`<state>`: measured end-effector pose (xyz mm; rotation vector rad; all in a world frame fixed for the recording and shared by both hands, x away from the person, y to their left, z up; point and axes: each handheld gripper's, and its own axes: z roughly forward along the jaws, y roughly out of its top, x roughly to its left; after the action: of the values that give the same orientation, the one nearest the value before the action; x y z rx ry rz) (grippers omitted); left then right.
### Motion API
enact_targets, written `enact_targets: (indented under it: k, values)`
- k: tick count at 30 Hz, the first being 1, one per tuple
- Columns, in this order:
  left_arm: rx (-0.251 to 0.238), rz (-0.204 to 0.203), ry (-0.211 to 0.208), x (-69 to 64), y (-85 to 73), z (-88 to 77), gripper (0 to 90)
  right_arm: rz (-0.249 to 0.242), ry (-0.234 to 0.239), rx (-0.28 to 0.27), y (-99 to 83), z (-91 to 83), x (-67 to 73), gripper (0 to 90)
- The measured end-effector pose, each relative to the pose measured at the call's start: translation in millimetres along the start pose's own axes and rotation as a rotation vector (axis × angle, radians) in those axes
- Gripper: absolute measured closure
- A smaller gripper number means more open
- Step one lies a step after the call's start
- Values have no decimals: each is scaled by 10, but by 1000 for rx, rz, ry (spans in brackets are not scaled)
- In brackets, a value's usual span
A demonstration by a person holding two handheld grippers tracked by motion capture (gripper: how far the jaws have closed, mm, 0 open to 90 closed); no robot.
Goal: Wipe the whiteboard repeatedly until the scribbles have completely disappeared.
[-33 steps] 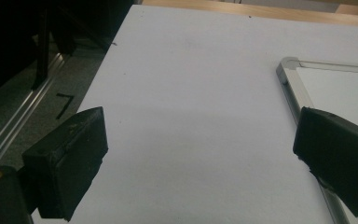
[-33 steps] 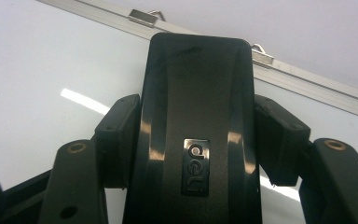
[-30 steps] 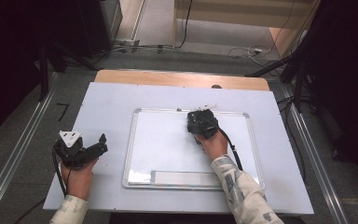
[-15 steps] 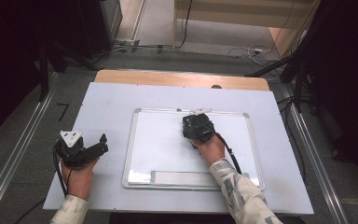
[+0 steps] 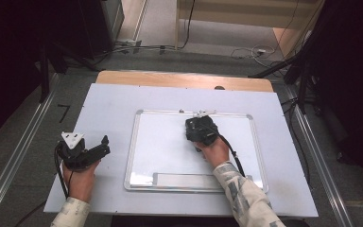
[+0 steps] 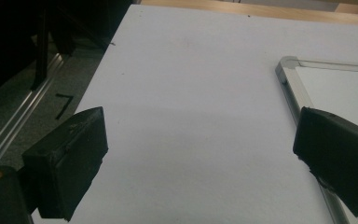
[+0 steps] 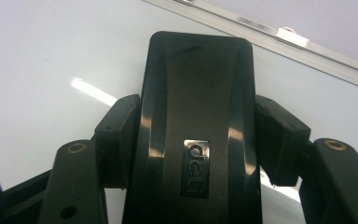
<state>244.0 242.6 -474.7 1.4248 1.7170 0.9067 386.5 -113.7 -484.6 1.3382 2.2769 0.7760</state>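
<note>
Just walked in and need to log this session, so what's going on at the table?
A person is working with a pair of tongs in each hand. The right tongs are clamped on a black eraser-like block with a small logo plate, holding it on the whiteboard near its top edge, apparently wiping it. The left tongs rest open on the white table cover left of the board, holding nothing.

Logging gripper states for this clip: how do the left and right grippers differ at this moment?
The left gripper has its jaws spread wide with nothing between them; the right gripper is clamped on a glossy black eraser-like block. The left gripper sits over the bare white table sheet, beside the whiteboard; the right gripper is over the whiteboard's surface near its top edge. Both are black, two-jawed and hand-held.
</note>
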Motion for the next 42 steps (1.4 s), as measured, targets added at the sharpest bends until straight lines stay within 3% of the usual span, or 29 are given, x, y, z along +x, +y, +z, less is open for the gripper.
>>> enact_targets:
  k: [4, 7, 11, 22, 31, 37, 42]
  values:
    - [2, 7, 0, -17, 1, 9, 33, 36, -21, 0, -64, -42, -186, 361]
    - [0, 8, 0, -30, 5, 12, 33, 45, -30, -1, -77, -51, -207, 361]
    - [-1, 7, 3, -35, 8, 10, 33, 39, -29, -4, -57, -34, -139, 362]
    - [-1, 3, 2, -14, 4, -1, 33, -25, 29, -15, 54, 47, 338, 362]
    - [-1, 2, 1, -7, 4, -2, 33, -76, 77, -21, 67, 51, 628, 361]
    - [-1, -1, 4, 4, 0, -9, 33, -90, 102, -23, 15, 12, 631, 360]
    - [0, -1, 6, 10, -8, -15, 33, -79, 94, -22, -25, -17, 519, 360]
